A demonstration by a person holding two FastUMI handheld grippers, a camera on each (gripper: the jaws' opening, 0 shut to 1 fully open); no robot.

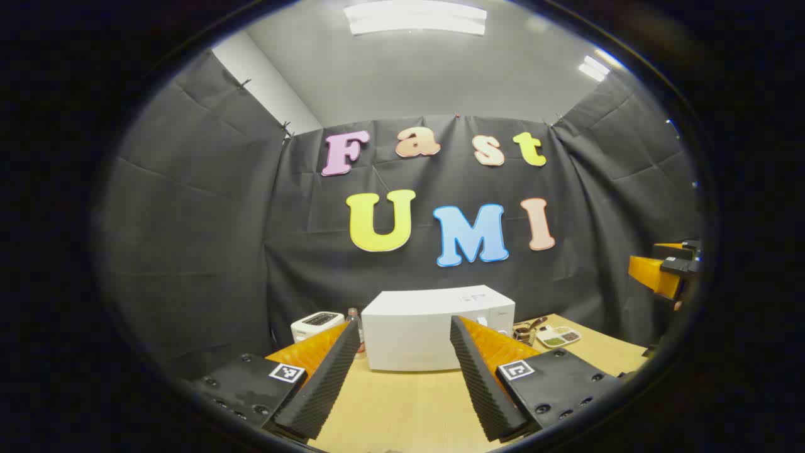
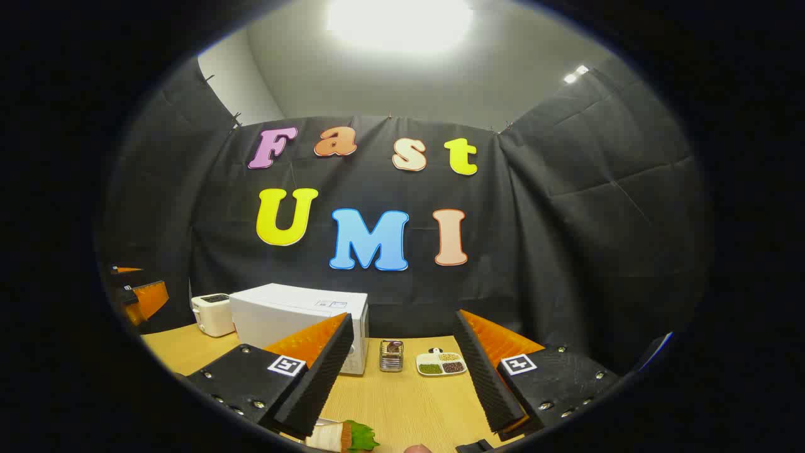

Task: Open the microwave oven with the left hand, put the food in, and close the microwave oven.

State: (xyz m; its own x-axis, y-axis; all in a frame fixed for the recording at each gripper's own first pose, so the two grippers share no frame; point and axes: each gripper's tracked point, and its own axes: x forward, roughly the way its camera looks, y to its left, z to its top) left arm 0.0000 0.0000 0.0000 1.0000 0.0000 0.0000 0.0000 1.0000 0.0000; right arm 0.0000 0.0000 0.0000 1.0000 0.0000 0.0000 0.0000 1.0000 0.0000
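Note:
A white microwave oven [image 1: 434, 330] stands shut at the back of the wooden table [image 1: 402, 409], straight ahead of my left gripper [image 1: 405, 333], which is open and well short of it with nothing between its fingers. The same microwave [image 2: 295, 314] appears left of centre in the right gripper view. My right gripper [image 2: 402, 330] is open and empty above the table [image 2: 409, 402]. Just below it, at the near edge, lies the food [image 2: 343, 436]: a pale and orange piece with green leaves. The other gripper [image 2: 141, 299] shows at the far left, and likewise the right one [image 1: 666, 270] at the far right.
A white toaster [image 1: 316, 324] stands left of the microwave, with a small bottle [image 1: 354, 314] between them. Right of the microwave sit a small metal holder [image 2: 391, 355] and a divided white dish [image 2: 441, 363] of grains. Black cloth walls close the booth on three sides.

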